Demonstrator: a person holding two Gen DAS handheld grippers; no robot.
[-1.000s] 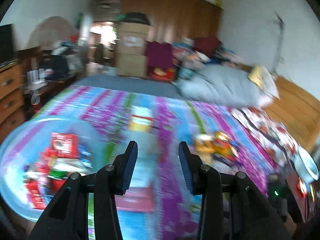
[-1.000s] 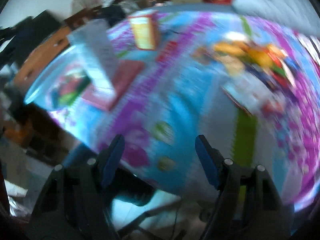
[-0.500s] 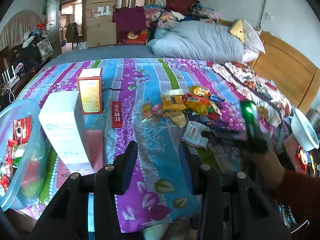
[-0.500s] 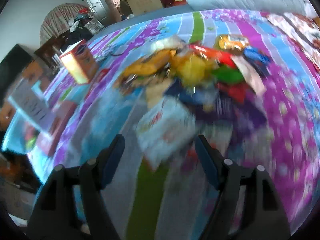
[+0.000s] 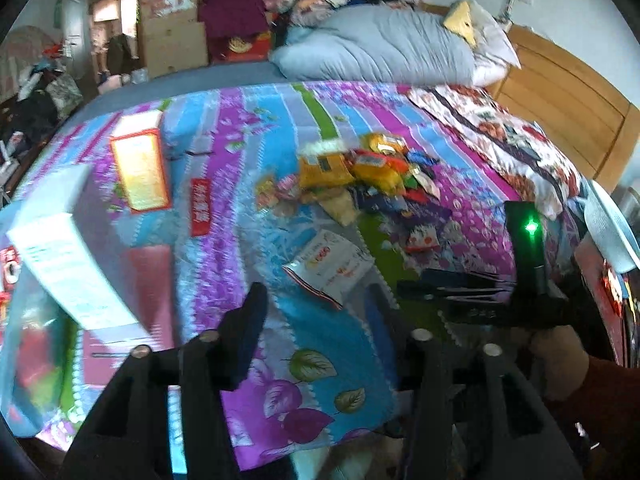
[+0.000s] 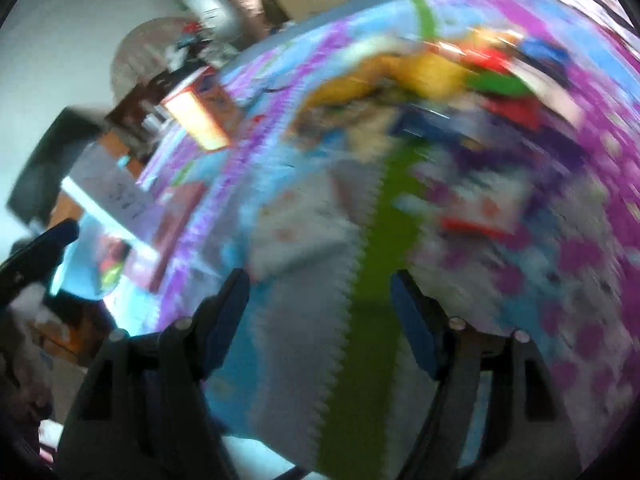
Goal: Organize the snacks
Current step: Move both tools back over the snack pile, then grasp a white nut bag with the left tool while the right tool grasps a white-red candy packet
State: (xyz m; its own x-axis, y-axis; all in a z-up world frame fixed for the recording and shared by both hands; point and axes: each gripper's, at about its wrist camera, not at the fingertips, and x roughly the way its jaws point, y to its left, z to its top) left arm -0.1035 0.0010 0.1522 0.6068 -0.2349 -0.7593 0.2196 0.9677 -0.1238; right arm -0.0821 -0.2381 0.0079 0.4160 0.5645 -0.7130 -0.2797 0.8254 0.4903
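Spread across most of both views we see a bright bedspread (image 5: 256,184) striped in purple, blue and green, with leaf prints along its near edge. At the bottom of the left wrist view our left gripper (image 5: 316,312) hovers over that near edge with its jaws parted and nothing between them. Just above it, centre frame, lies a white snack packet (image 5: 332,264) with a red edge. At centre right the right gripper (image 5: 412,284) reaches in from the side, a green light glowing on its body; in its own badly blurred view (image 6: 320,296) the fingers stand wide apart and empty over a green stripe. Along the left edge we see a clear plastic tub (image 5: 28,352) holding a few packets, a tall white box (image 5: 68,264) leaning beside it, and a yellow box (image 5: 140,168) higher up. Further back, upper centre, sits the loose heap of snacks (image 5: 368,172), yellow, red and blue wrappers together. Beyond it, at the top, a grey duvet (image 5: 376,48) is bundled against a wooden headboard (image 5: 560,88).
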